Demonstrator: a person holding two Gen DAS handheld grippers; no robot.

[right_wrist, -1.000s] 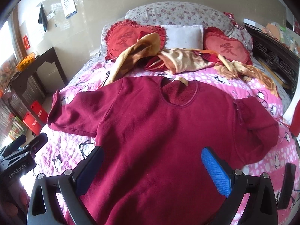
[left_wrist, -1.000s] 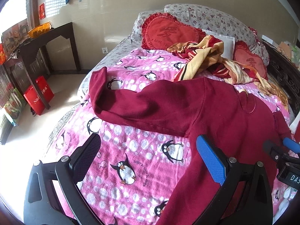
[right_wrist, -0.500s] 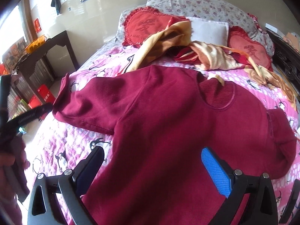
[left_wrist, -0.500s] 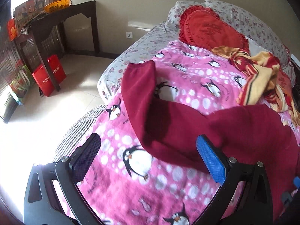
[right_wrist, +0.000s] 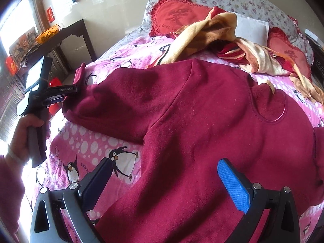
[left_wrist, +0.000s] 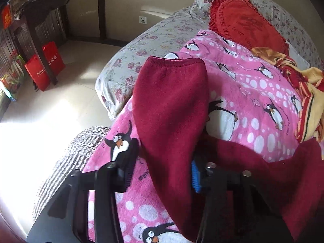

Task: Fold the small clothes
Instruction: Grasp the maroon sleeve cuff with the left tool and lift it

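A dark red sweatshirt (right_wrist: 212,121) lies spread on a pink penguin blanket (right_wrist: 125,60) on the bed. Its left sleeve (left_wrist: 172,105) runs up between the fingers of my left gripper (left_wrist: 160,174), which has closed in around it; the cuff points away. In the right wrist view the left gripper (right_wrist: 66,93) sits at the sleeve end, held by a hand. My right gripper (right_wrist: 164,180) is open and empty, hovering over the sweatshirt's lower body.
Red heart cushions (right_wrist: 174,18) and a crumpled yellow and red cloth (right_wrist: 218,32) lie at the bed's head. A dark wooden side table (left_wrist: 60,4) and red bags (left_wrist: 44,66) stand on the floor at left. The bed edge (left_wrist: 121,77) is close to the sleeve.
My left gripper moved forward onto the sleeve and its fingers closed in around it. The right gripper drifted slightly left and stayed open.
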